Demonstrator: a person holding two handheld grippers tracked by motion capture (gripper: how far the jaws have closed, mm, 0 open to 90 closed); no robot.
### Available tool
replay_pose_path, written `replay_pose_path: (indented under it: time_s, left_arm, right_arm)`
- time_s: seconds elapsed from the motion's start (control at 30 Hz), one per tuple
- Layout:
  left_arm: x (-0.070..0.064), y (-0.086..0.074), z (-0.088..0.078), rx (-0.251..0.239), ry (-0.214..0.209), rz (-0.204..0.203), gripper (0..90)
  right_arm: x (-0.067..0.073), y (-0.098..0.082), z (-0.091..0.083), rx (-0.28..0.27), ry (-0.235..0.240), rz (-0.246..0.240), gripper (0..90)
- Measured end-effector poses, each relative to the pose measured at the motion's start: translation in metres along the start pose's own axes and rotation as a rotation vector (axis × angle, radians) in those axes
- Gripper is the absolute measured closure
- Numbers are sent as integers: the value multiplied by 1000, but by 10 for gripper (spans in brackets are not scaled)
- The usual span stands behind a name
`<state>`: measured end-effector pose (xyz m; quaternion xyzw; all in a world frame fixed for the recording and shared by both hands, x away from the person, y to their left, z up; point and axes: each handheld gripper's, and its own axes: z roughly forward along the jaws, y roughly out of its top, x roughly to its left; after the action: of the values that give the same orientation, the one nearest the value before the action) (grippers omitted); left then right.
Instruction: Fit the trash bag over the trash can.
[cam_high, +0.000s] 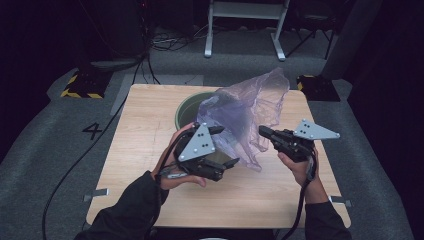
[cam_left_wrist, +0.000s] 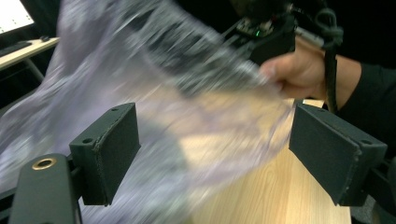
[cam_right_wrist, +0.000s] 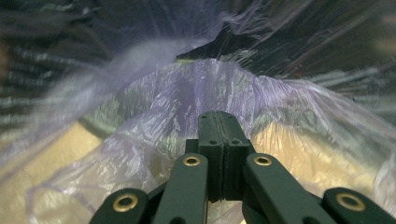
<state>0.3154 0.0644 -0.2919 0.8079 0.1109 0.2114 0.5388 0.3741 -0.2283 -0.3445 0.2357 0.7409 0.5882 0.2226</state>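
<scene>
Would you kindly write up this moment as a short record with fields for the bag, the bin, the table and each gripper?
bag: thin purple plastic bag, billowed up over the bin
bin: green round bin on the table's far side, partly covered by the bag
table: light wooden table
left gripper: jaws wide apart, bag film in front of them, not pressed
right gripper: jaws closed together at the bag's edge

We count: grippers 2 – left gripper, right gripper | plastic bag 1 | green bucket 1 | table 1
</scene>
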Motion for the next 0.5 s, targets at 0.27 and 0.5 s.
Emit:
replay_pose_path:
  time_s: [0.27, 0.5]
  left_arm:
    - [-5, 1, 27, 98, 26, 60, 491]
    - [14, -16, 19, 111, 60, 64, 891]
  right_arm:
    - [24, -3, 15, 44, 62, -79, 833]
    - [29, -12, 23, 95, 16, -115, 638]
